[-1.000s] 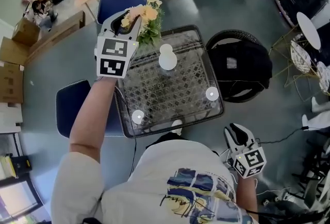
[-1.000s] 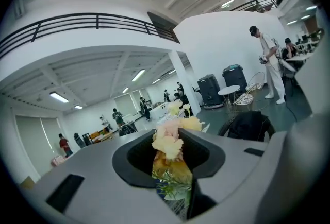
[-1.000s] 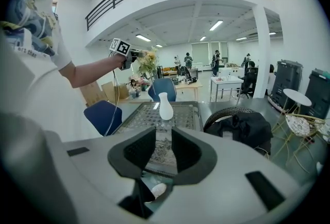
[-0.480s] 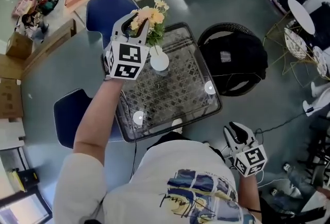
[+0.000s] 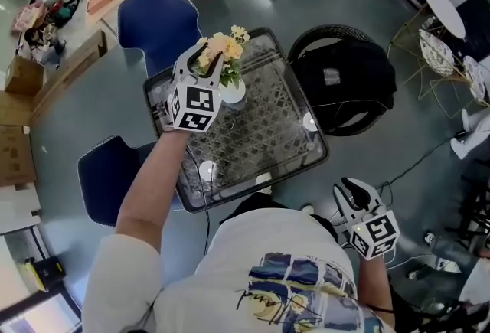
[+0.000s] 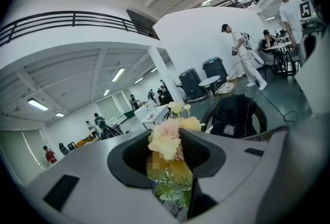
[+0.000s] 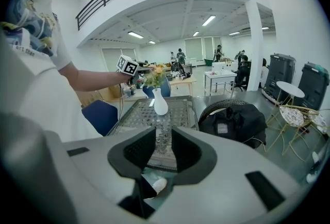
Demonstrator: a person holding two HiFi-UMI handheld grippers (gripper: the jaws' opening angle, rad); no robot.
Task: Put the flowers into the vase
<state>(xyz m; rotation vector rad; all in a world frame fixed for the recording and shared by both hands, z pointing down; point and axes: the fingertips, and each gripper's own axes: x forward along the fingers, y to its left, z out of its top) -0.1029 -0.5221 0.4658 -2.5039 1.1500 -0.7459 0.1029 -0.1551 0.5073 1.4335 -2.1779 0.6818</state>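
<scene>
My left gripper [image 5: 205, 63] is shut on a bunch of pale yellow and peach flowers [image 5: 223, 47] with green leaves. In the left gripper view the flowers [image 6: 168, 138] fill the gap between the jaws of the left gripper [image 6: 170, 158]. The bunch hangs right over the mouth of a small white vase [image 5: 233, 92] standing at the far side of the glass lattice table [image 5: 260, 140]. From the right gripper view the flowers [image 7: 154, 75] sit on top of the vase [image 7: 160, 105]; whether the stems are inside is hidden. My right gripper [image 5: 354, 192] hovers off the table's near right corner, open and empty.
A black bag lies on a round wicker chair [image 5: 344, 86] right of the table. Blue chairs stand at the far left [image 5: 157, 14] and near left [image 5: 107, 178]. Small white discs [image 5: 207, 169] sit under the glass. People stand far off in the hall.
My left gripper has come down and nearer with the flowers, from above the table's far edge to just over the vase. The right gripper has stayed put.
</scene>
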